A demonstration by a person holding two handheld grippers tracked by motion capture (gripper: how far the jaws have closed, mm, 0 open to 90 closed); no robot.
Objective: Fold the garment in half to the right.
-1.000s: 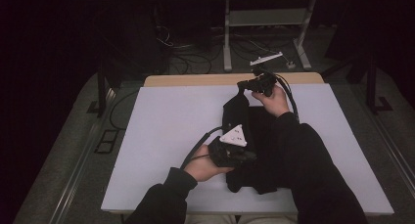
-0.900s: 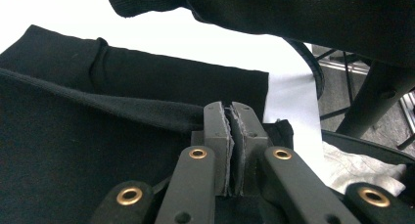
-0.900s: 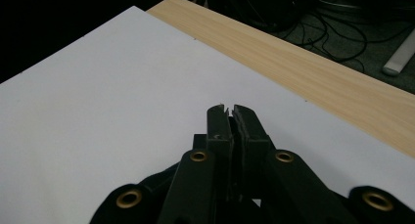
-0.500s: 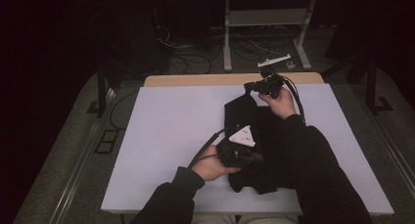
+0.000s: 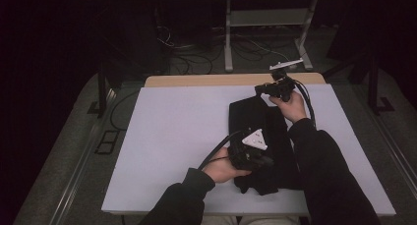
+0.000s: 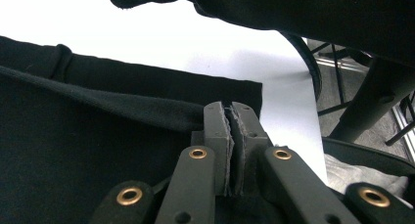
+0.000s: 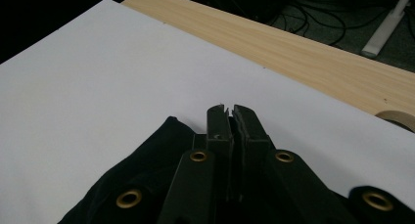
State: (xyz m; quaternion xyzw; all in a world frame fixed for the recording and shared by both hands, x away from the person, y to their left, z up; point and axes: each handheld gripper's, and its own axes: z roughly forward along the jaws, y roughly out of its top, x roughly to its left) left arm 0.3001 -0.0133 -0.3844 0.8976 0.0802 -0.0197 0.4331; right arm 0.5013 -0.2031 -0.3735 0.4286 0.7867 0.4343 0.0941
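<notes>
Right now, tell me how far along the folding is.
Done: the black cloth lies on the white table as a long narrow strip. In hand: the left gripper and right gripper each pinch an end. Left: probably folding it end to end.

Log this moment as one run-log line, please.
left gripper: shut on black cloth garment, near end | right gripper: shut on garment, far end | garment: stretched along white table cover

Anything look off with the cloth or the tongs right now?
Nothing stands out. The black garment lies on the white table cover, stretched between both tongs: left tongs and right tongs are each shut on an edge, with no tear visible.
</notes>
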